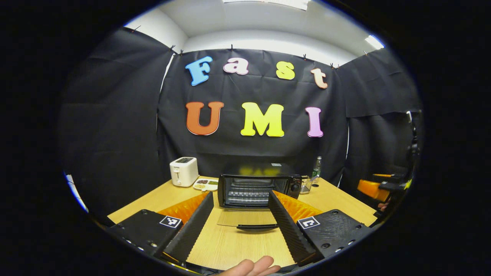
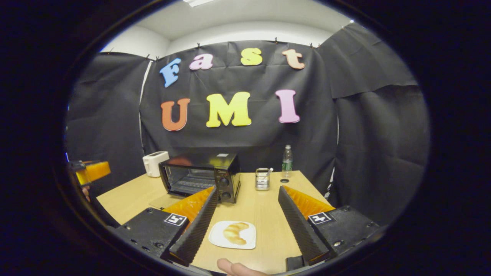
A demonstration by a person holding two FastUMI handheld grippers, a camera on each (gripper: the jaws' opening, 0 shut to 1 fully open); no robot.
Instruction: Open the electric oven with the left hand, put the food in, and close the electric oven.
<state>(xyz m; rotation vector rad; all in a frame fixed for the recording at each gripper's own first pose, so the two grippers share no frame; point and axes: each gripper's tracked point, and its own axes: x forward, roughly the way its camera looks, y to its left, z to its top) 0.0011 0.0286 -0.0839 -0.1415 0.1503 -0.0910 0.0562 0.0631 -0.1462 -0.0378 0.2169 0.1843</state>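
Both jaws of the right gripper (image 2: 245,214) stand wide apart, empty, above the croissant (image 2: 234,232) on its white plate (image 2: 218,239); the toaster oven (image 1: 255,188) has its door (image 1: 245,219) down. Descend squarely, closing gently across the pastry; the left gripper (image 1: 239,214) is likewise spread, empty.

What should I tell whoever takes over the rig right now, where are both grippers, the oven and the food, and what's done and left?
Left gripper: open, holding nothing, facing the electric oven.
Right gripper: open, holding nothing, above the croissant.
Oven: on the table, its door folded down flat, rack bare as far as the left gripper view shows.
Food: croissant lies on a white plate on the table in front of the oven, to its right.
Done: oven opened.
Left: pick up the food, put it inside, close the door.
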